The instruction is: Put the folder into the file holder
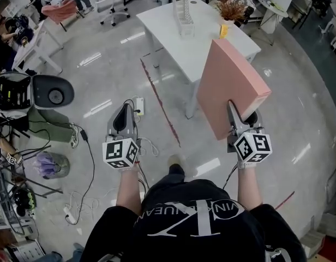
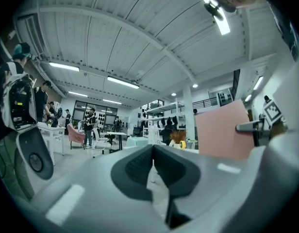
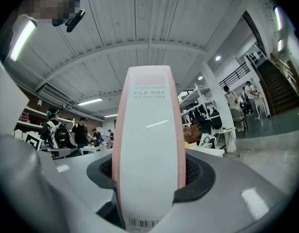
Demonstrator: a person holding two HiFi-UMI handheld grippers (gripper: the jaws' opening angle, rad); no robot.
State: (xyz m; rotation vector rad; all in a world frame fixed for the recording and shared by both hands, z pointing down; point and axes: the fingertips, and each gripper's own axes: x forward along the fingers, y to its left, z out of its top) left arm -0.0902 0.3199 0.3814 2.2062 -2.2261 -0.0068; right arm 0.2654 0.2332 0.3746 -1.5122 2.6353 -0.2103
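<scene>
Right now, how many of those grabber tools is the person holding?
2. The left gripper, empty, over the floor; the right gripper, clamped on the pink folder near the table.

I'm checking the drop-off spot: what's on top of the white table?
A white file holder stands on the white table, with a dried plant and something yellow further right. The pink folder in the right tongs hides the table's near right part.

"FILE BOX" on the white spine of the pink folder [image 3: 148, 144], barcode at its foot
</scene>
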